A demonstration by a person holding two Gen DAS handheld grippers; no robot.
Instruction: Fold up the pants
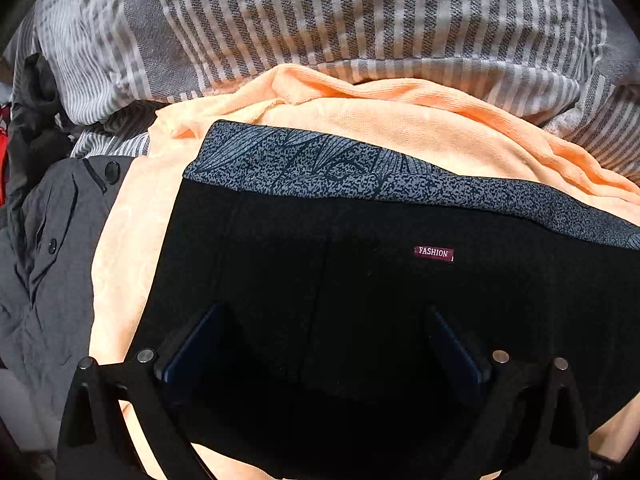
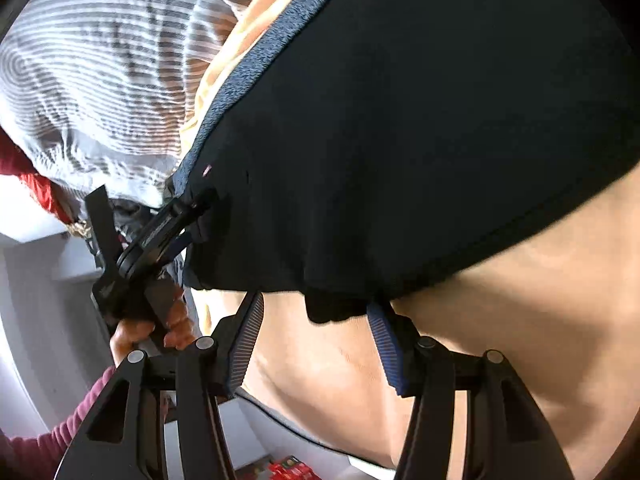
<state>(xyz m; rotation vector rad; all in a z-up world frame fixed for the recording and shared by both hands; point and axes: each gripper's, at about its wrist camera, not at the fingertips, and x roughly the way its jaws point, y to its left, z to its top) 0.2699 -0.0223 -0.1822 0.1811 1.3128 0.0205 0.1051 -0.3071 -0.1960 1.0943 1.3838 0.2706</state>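
The black pants (image 1: 304,264) with a speckled grey waistband (image 1: 320,160) and a small red "FASHION" label (image 1: 434,253) lie on an orange cloth (image 1: 400,120). My left gripper (image 1: 324,320) hovers close over the black fabric with its jaws wide apart and nothing between them. In the right wrist view the pants (image 2: 400,140) fill the upper right, and the left gripper (image 2: 192,208) touches their left edge near the waistband. My right gripper (image 2: 316,312) is open at the pants' lower hem, its fingers on either side of a hanging fold.
A grey and white striped blanket (image 1: 320,20) lies behind the orange cloth. A dark grey buttoned garment (image 1: 52,240) lies at the left. Red fabric (image 2: 28,176) and a white surface (image 2: 36,280) show at the left of the right wrist view.
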